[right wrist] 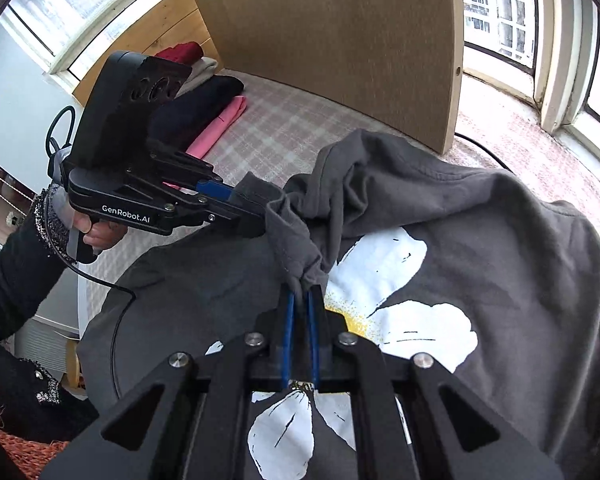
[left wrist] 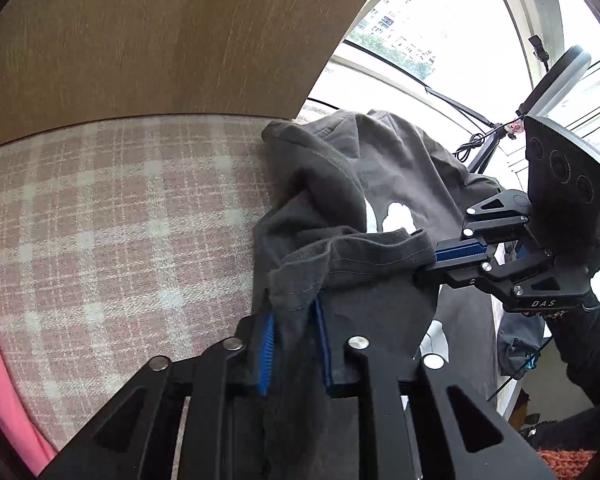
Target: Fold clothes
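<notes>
Blue-padded fingers of both grippers pinch the hem of a dark grey T-shirt (right wrist: 500,248) over a checked bed.

Right gripper (right wrist: 300,292), low in the middle of its own view, has its pads pressed together on a bunched fold of the shirt's edge, just above the white daisy print (right wrist: 412,320). Left gripper (left wrist: 292,320), at the bottom centre of its view, is likewise clamped on grey cloth, which drapes between its fingers. Each shows in the other's view, close by, holding the same stretch of hem. The shirt lies crumpled on the pink-and-white checked sheet (left wrist: 100,216), against a wooden headboard (right wrist: 340,40). Folded clothes (right wrist: 216,104) sit stacked at the upper left of the right view. Windows (right wrist: 500,4) fill the far right.
</notes>
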